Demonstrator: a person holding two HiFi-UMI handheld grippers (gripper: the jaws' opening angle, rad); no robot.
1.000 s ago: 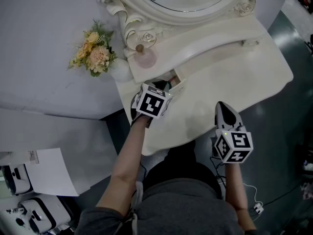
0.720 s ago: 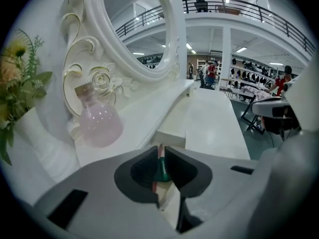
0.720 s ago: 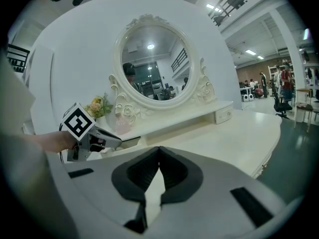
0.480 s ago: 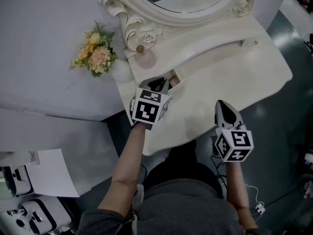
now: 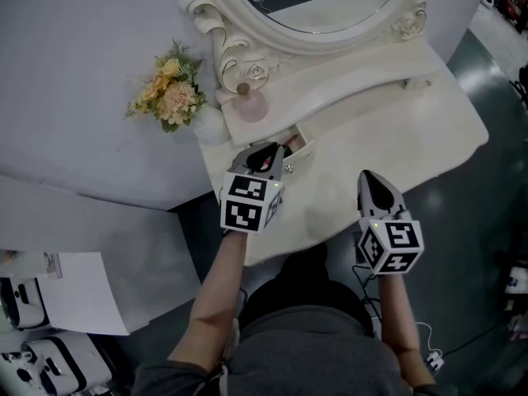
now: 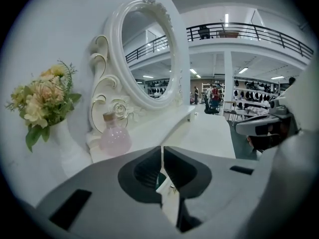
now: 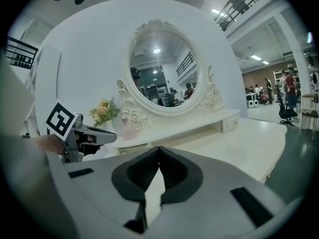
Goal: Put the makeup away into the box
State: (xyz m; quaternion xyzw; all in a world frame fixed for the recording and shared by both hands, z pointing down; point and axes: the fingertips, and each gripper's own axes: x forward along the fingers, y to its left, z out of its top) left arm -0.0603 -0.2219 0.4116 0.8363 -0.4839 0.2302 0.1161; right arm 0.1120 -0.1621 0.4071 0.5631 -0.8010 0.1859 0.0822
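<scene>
HEAD VIEW: We hold the left gripper (image 5: 268, 151) at the small open drawer (image 5: 302, 149) near the left rear corner of the dressing table (image 5: 396, 130). A pink item (image 5: 290, 143), apparently the makeup, lies inside the drawer, which seems to serve as the box. The right gripper (image 5: 371, 180) hangs over the front edge, well apart from it. A pink bottle (image 5: 250, 106) stands on the rear shelf under the mirror (image 5: 330, 2), and flowers (image 5: 169, 97) sit just off the left edge. LEFT GRIPPER VIEW: Our jaws have just been closing and stand almost together, with a bare sliver between them and nothing in it. RIGHT GRIPPER VIEW: The jaws meet at their tips and are empty, facing along the table toward the mirror. We judge the makeup to be small, light and hard-cased, probably smooth enough to slip. A square hold across the middle of its body would suit, though it is too small to tell what kind it is.
</scene>
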